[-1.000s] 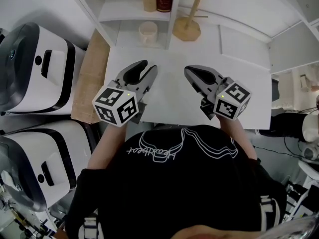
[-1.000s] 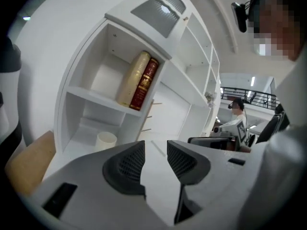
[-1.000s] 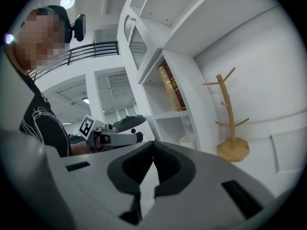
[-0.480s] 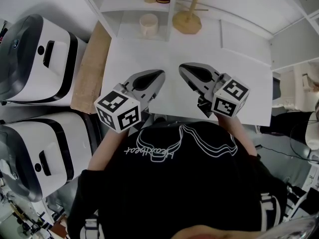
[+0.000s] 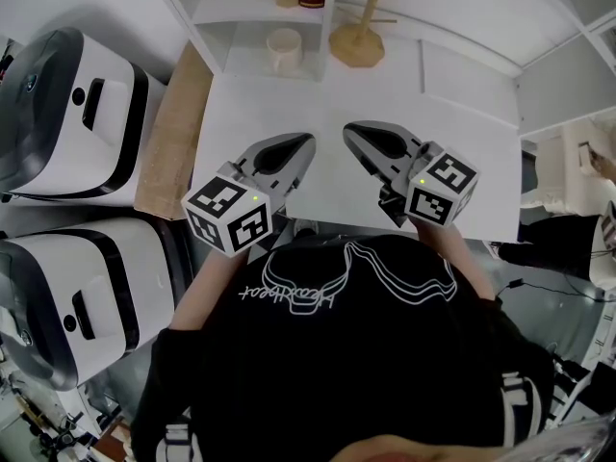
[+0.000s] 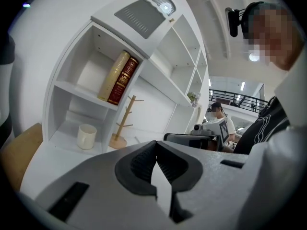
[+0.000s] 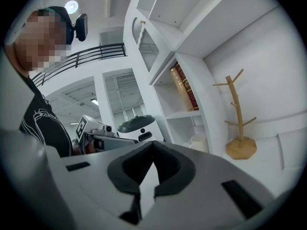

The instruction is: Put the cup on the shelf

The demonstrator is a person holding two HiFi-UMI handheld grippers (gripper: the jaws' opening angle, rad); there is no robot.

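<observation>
cream-coloured ceramic cup (image 5: 285, 48) stands upright in the lower compartment of the white shelf unit (image 5: 219, 25), well apart from both grippers. just beside the unit, on the white table (image 5: 452, 133), stands the pale wooden mug tree with an angular base (image 5: 358, 40), and on the board above the cup lean a beige book and a dark red book (image 6: 119, 78).

the left gripper (image 5: 306, 143) and the right gripper (image 5: 350, 130) hover low over the near part of the table, close to the person's chest, tips angled toward each other. each gripper's own view shows its jaws pressed together with nothing between them.

judging by how things lie, the placing is done: the cup is in the shelf and neither tool touches it. what remains seems only to keep both tools clear of the shelf; no further reach looks needed unless the cup should sit deeper.

the cup's handle cannot be made out in any view. in the right gripper view only the cup's top shows past the gripper body. the head view cuts off the books' tops and the mug tree's upper branches, and the person's dark shirt (image 5: 337, 354) covers the table's near edge.
</observation>
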